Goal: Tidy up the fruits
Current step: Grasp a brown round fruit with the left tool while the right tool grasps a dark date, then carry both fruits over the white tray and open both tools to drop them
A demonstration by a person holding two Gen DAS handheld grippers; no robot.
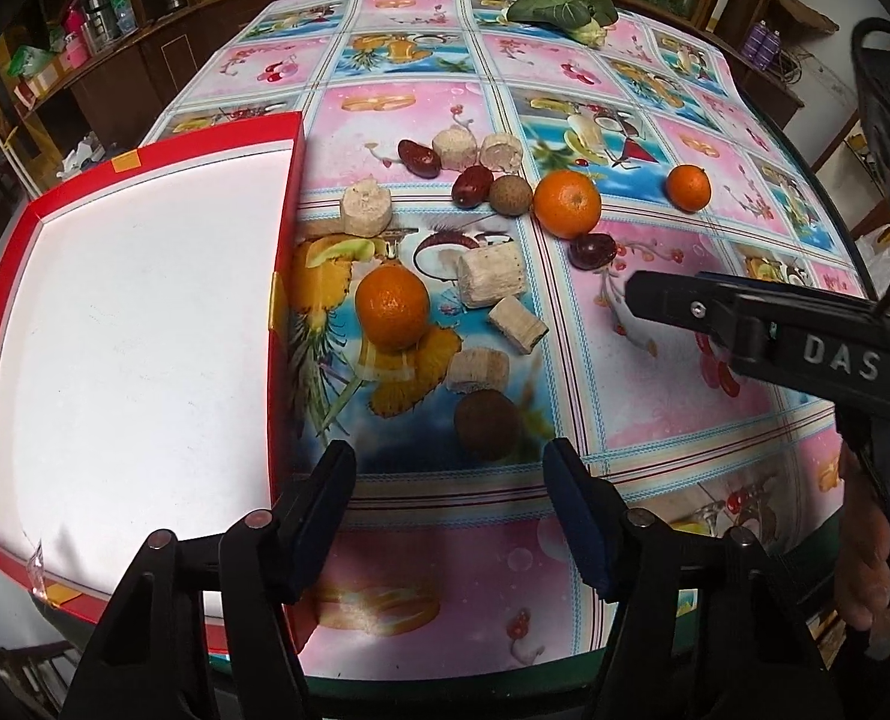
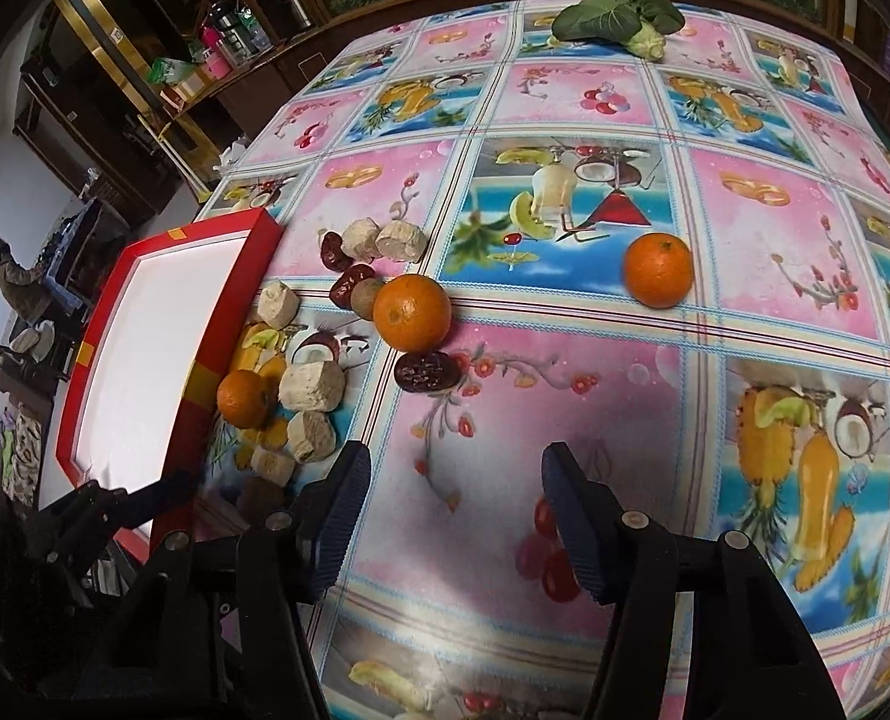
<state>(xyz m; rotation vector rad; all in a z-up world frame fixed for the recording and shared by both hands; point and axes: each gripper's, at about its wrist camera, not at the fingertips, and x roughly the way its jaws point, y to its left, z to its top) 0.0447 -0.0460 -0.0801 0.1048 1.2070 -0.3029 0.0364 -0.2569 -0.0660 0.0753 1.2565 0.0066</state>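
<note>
Both the left gripper (image 1: 451, 516) and the right gripper (image 2: 454, 516) hang released, holding nothing, above the near part of the desk (image 2: 625, 408). Oranges (image 1: 392, 307), red dates (image 1: 419, 157) and pale cut chunks (image 1: 491, 273) lie scattered mid-desk, just right of the red tray (image 1: 285, 228). A leafy vegetable (image 1: 559, 6) sits at the far edge.

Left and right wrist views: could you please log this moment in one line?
left gripper open, empty | right gripper open, empty | red box holds nothing | oranges on table
</note>
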